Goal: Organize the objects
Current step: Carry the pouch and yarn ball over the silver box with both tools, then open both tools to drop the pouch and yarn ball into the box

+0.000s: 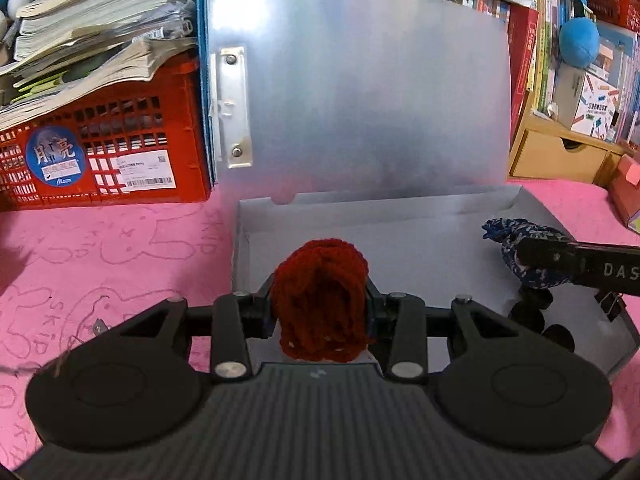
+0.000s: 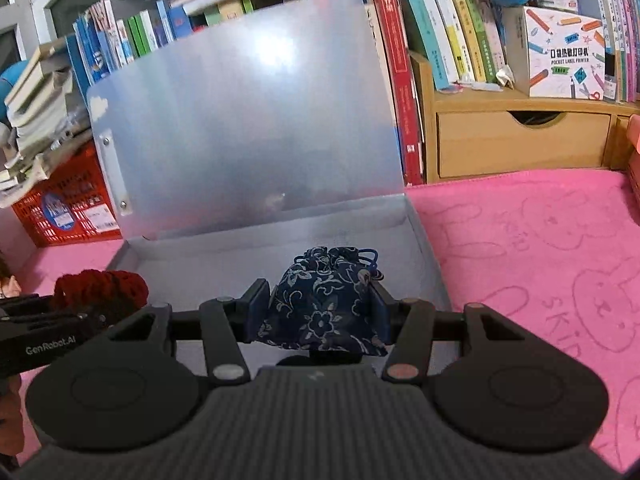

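Both loads over the open box [image 2: 424,248]: my left gripper [image 1: 319,304] clamps red yarn [image 1: 320,296], right gripper [image 2: 320,304] clamps the blue pouch [image 2: 328,296]; floor lies just below-ahead

Both grippers clamped, angled downward side by side

The left gripper [image 1: 319,308] has its pads pressed against a red knitted piece [image 1: 320,300]; the right gripper [image 2: 322,304], just beside it, pinches a blue floral drawstring pouch [image 2: 328,300].
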Demonstrator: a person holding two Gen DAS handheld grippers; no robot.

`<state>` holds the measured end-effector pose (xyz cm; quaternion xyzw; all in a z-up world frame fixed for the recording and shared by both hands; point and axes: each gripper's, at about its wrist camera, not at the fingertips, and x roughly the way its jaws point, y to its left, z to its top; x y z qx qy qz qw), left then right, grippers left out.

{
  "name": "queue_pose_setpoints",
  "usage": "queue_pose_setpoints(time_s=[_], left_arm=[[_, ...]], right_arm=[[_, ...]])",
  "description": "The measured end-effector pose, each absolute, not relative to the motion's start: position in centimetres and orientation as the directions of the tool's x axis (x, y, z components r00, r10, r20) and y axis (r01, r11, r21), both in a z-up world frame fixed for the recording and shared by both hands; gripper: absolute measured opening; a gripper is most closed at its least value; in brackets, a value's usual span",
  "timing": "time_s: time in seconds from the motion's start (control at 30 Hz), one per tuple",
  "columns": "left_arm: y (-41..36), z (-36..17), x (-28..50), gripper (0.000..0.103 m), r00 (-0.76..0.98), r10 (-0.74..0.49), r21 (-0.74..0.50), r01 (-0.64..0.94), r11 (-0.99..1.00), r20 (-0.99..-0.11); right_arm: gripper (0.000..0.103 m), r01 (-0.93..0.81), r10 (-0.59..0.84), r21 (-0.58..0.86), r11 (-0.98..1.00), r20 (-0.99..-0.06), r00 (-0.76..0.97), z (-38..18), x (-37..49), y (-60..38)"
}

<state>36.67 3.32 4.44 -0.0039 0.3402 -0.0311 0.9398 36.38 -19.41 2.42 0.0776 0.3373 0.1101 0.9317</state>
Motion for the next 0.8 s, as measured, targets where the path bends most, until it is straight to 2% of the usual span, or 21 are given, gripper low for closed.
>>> queue_pose_setpoints(time_s=[0.37, 0.67, 0.8], left_arm=[[2.7, 3.0, 37.6, 0.045, 0.716, -0.049, -0.015, 0.054, 0.998, -0.697], [2.7, 2.6, 37.9, 0.045, 0.719, -0.046, -0.008, 0.056, 0.998, -0.693], [2.7, 2.7, 37.8, 0.047, 0.718, -0.053, -0.019, 0.056, 0.998, -0.694]], right_arm=[[0.056, -0.143, 0.269, 0.244, 0.959, -0.630, 0.728, 1.2, 36.8, -19.5], [0.056, -0.159, 0.272, 0.232, 0.960, -0.623, 0.733, 0.8, 36.8, -19.4], [0.065, -0.171, 0.275, 0.223, 0.960, -0.615, 0.739, 1.1, 36.4, -19.3]])
